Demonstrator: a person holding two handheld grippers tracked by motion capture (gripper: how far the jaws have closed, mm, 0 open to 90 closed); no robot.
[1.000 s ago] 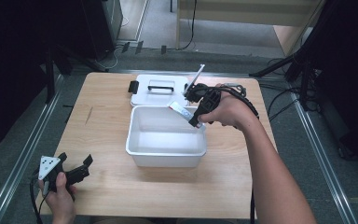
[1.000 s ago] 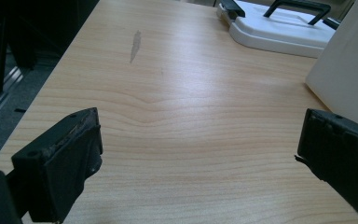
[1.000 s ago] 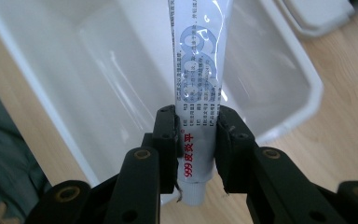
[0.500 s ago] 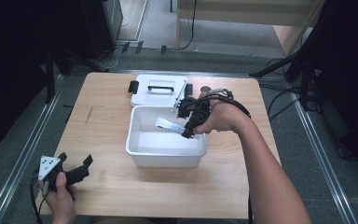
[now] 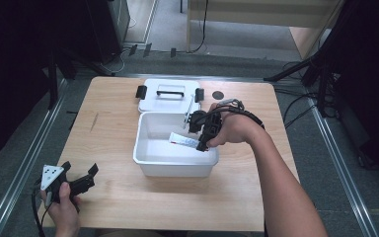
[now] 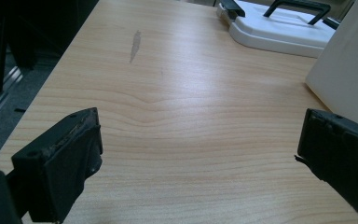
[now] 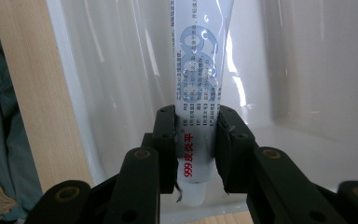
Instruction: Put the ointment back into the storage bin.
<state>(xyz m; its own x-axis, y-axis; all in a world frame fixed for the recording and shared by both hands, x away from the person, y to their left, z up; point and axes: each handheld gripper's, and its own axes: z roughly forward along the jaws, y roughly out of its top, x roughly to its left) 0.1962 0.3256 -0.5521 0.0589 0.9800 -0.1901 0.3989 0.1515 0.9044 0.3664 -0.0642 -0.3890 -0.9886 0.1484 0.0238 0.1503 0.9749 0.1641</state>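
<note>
A white ointment tube (image 7: pixel 198 88) with blue and red print is clamped between the black pads of my right gripper (image 7: pixel 196 140), which is shut on it near the cap end. In the high view the right gripper (image 5: pixel 201 139) reaches over the right rim of an open white plastic box (image 5: pixel 150 158), and the tube (image 5: pixel 182 140) hangs inside the box, pointing left. My left gripper (image 5: pixel 81 178) rests at the table's near left corner, jaws open and nothing between them; the left gripper view shows bare wood between its fingertips (image 6: pixel 74 158).
The box's white lid (image 5: pixel 169 95) with a black handle and black clips lies flat behind the box; it also appears as the lid (image 6: pixel 279 28) far right. A small dark disc (image 5: pixel 218 95) sits right of the lid. Metal rails run along both table sides.
My right gripper has come down and toward me from above the lid, carrying the tube over the box's rim and into the box. The left gripper has stayed put.
</note>
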